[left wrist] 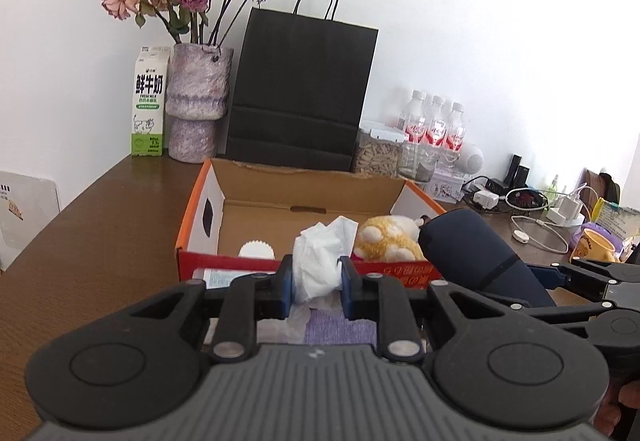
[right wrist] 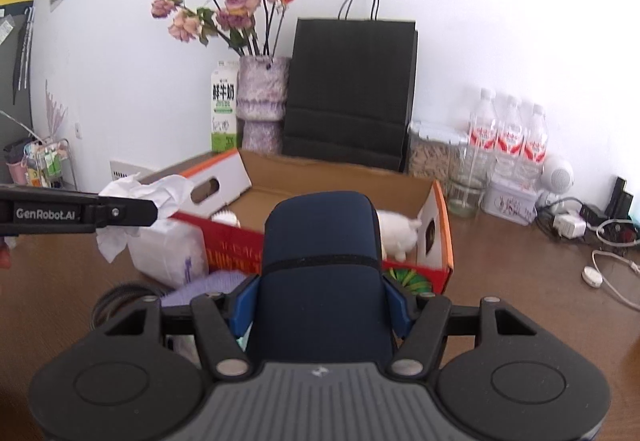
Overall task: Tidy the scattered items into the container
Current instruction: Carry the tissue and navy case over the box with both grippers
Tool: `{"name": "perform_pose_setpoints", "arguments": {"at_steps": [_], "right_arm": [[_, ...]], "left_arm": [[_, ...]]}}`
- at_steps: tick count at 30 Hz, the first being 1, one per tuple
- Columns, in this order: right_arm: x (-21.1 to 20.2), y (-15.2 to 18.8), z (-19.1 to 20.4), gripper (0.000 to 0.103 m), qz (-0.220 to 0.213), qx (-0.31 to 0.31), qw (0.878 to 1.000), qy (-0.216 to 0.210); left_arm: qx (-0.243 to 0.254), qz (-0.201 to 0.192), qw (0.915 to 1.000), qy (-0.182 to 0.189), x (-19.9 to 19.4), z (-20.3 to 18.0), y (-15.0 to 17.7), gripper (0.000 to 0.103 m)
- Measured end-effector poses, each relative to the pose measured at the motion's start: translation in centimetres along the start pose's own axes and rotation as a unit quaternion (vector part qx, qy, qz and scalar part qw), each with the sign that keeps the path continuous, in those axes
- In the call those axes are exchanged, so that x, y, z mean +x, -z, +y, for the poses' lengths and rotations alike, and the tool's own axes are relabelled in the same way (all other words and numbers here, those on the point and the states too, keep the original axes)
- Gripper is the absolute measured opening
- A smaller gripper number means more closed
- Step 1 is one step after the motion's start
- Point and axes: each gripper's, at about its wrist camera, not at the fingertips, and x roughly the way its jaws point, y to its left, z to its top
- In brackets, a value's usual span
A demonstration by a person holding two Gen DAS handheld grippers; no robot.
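We find the left gripper (left wrist: 316, 287) pinching a crumpled white tissue (left wrist: 320, 261) between its blue pads, held clear of the brown table (left wrist: 100, 241). The right gripper (right wrist: 320, 305) is clamped on a dark navy case (right wrist: 320, 253). The open cardboard box (left wrist: 288, 197) lies at twelve o'clock of both, with a plush toy (left wrist: 388, 241) inside and a black paper bag (left wrist: 300, 93) behind it.

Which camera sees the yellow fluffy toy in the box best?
The left wrist view. There the plush toy lies in the cardboard box, its yellow fur and white paw pads clear. In the right wrist view the navy case held by the right gripper hides most of it; only a washed-out white bit shows.
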Motion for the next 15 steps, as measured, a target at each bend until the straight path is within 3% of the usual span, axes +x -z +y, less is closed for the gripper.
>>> {"name": "perform_pose_setpoints", "arguments": {"at_steps": [8, 15], "right_arm": [[1.5, -5.2, 0.3, 0.063, -0.053, -0.006, 0.999, -0.011], [6.5, -9.2, 0.4, 0.063, -0.063, 0.014, 0.998, -0.018]], "left_arm": [[0.006, -0.063, 0.998, -0.003, 0.8, 0.1, -4.5, 0.023], [-0.015, -0.079, 0.9967, -0.01, 4.5, 1.3, -7.6, 0.023]]}}
